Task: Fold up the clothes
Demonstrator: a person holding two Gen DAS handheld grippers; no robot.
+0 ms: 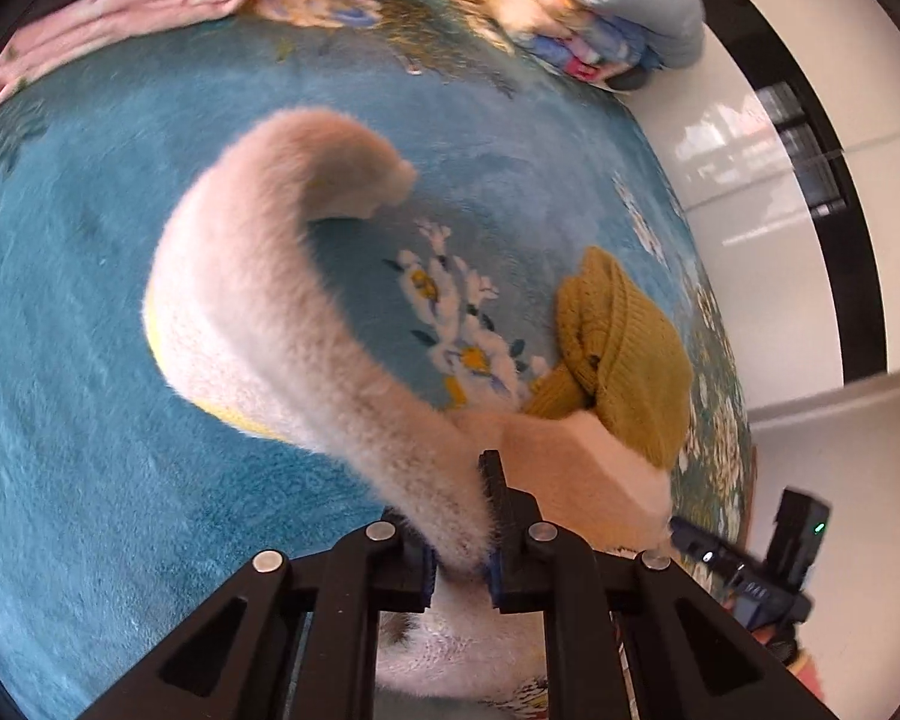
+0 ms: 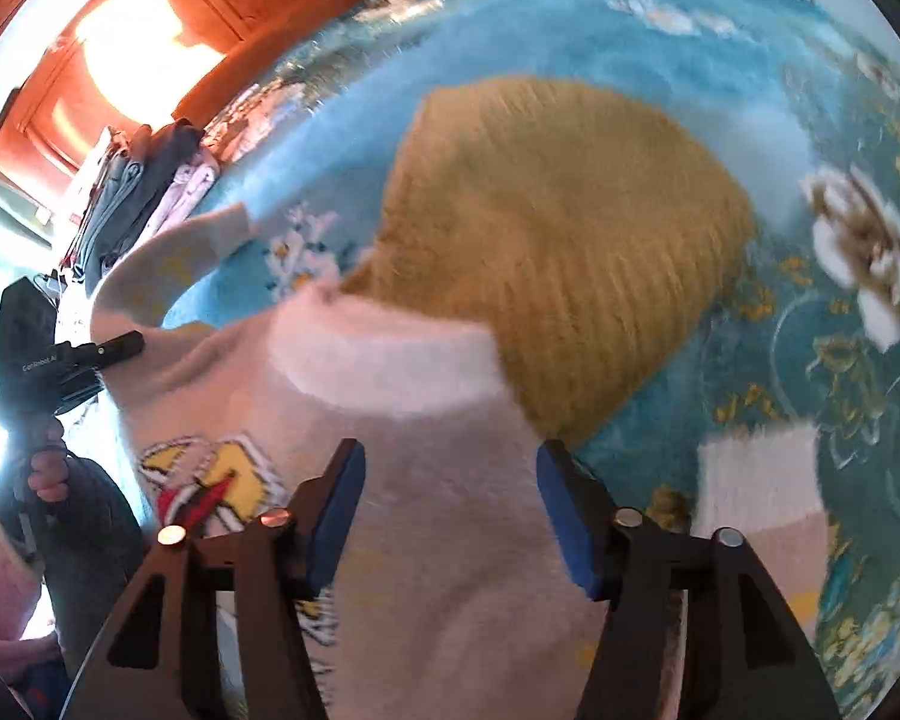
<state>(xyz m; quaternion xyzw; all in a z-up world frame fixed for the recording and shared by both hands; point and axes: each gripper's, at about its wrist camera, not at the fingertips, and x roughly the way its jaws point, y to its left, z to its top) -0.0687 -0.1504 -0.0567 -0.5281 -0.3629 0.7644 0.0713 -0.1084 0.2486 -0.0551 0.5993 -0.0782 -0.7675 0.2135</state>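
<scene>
A fuzzy cream sweater (image 2: 450,570) with a cartoon print lies on the blue flowered blanket (image 1: 90,360). My left gripper (image 1: 450,516) is shut on the base of its long sleeve (image 1: 240,276), which curves away across the blanket to the cuff. Over the sweater's body, just below the white collar (image 2: 384,360), my right gripper (image 2: 450,456) stands open, and its blue pads (image 2: 342,510) do not press the cloth. A mustard knit garment (image 2: 558,228) lies crumpled beyond the collar. The right gripper (image 1: 696,546) shows in the left wrist view, and the left gripper (image 2: 114,348) in the right wrist view.
Stacks of folded clothes (image 1: 606,24) sit at the blanket's far edge, with a pink garment (image 1: 120,6) to their left. Another pile of clothes (image 2: 144,192) lies near an orange wooden door (image 2: 150,42). A cream cuff (image 2: 756,486) rests on the blanket. White floor (image 1: 750,192) borders the blanket.
</scene>
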